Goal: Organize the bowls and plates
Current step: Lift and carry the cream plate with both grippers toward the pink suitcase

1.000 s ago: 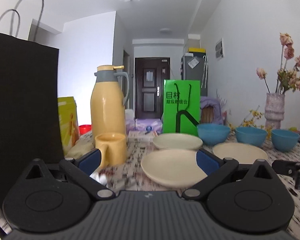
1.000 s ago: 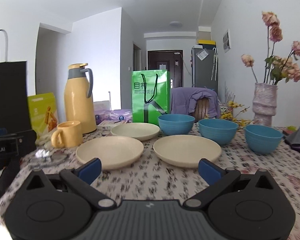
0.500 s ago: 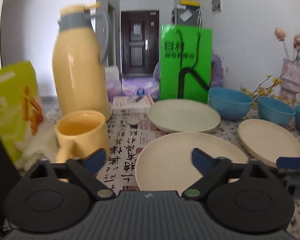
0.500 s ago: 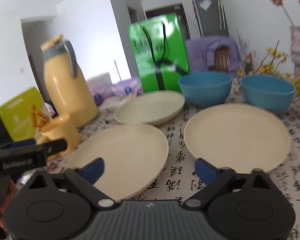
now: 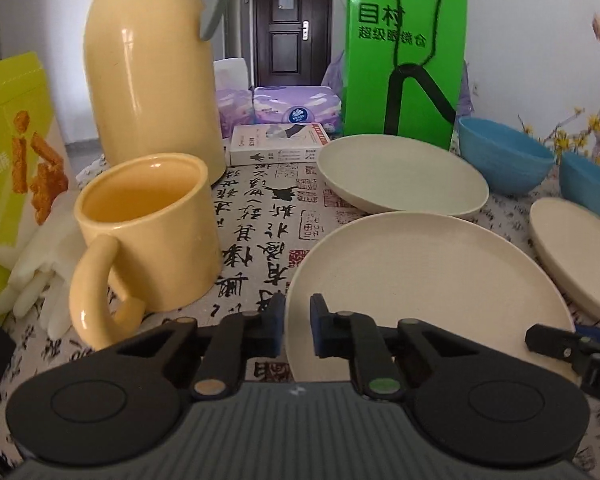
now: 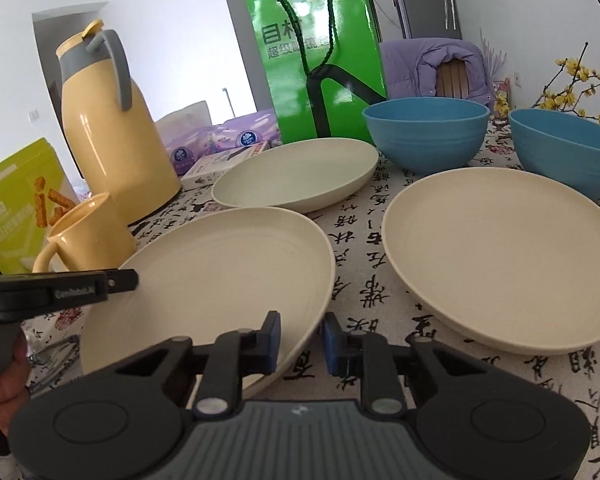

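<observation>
On the bench (image 5: 260, 208), the near cream plate (image 6: 220, 264) lies at the yellow mug's (image 5: 148, 232) 3 o'clock. Your left gripper (image 5: 298, 326) and right gripper (image 6: 300, 342), fingers just closed, clamp its rim at 8 and 5 o'clock.

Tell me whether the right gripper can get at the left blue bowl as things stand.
Probably not yet: the right gripper has just been closing, jaws on the rim of the near plate. Once freed, only tablecloth lies between it and the left blue bowl.
</observation>
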{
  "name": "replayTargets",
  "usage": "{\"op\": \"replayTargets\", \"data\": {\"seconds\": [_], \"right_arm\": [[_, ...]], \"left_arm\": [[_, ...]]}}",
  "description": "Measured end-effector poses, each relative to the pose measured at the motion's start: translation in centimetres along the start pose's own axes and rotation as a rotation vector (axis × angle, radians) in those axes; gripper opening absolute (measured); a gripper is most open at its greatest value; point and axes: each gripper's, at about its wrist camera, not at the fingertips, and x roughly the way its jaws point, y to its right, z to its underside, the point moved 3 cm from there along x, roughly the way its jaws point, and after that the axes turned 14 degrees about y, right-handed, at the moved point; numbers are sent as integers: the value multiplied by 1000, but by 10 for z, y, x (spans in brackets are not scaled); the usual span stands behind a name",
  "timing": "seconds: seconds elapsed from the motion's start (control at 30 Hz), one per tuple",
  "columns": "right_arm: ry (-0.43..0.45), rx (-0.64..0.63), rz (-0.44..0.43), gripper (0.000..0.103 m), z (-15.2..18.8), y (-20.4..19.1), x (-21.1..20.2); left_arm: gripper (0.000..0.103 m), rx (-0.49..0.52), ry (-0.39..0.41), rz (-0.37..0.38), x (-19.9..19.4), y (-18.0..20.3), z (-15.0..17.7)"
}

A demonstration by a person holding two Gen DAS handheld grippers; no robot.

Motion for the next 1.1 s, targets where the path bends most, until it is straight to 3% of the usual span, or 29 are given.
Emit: {"op": "replayTargets", "data": {"seconds": [0.17, 0.33, 0.67, 0.87, 1.1], "right_arm": [[30, -26, -22, 16, -9, -5, -34], [42, -42, -56, 16, -2, -10, -91], [51, -24, -102, 16, 35, -15, -205], [60, -34, -107, 16, 43, -4, -235], [94, -25, -86, 16, 39, 28, -249]], "left_arm": [[14, 8, 25, -23, -42, 6, -5], [13, -65, 69, -9, -111, 5, -2], [14, -154, 115, -42, -234, 21, 44], [14, -173, 131, -48, -269, 37, 62], [14, -144, 116, -45, -272, 75, 69]]}}
